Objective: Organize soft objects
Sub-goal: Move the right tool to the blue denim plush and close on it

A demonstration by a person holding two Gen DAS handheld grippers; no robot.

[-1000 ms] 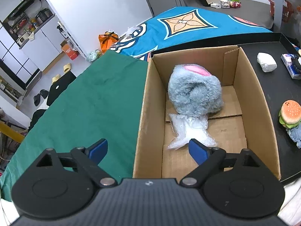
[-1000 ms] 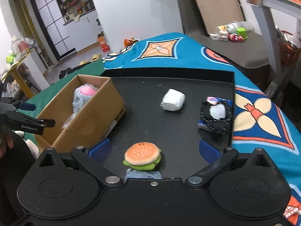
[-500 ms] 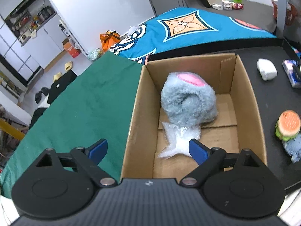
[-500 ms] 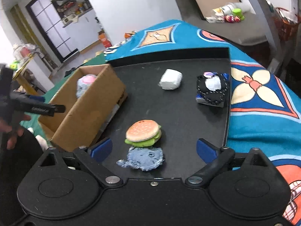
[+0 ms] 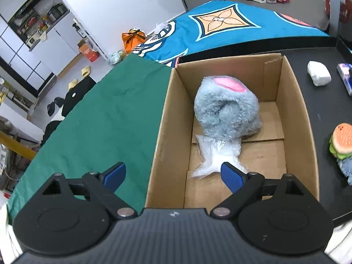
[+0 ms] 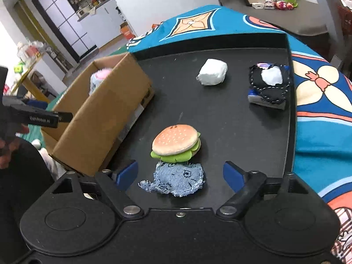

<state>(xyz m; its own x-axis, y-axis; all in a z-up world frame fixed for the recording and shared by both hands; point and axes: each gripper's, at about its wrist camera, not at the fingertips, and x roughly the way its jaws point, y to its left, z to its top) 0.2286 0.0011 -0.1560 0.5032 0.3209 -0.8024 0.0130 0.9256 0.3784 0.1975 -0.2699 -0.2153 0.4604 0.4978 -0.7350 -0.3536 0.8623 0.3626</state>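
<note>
Burger plush [image 6: 176, 143] touching denim patch [image 6: 179, 181], cardboard box [image 6: 99, 129] beside, white wad [image 6: 212, 72] beyond

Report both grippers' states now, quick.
Left gripper: open, empty, over the cardboard box.
Right gripper: open but closing, denim patch between its fingers, untouched.

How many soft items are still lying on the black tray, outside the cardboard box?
4: the burger plush at centre, the denim patch touching its near side, the white lump farther back, and the black-and-white pouch by the right rim. The box may hide others.
</note>
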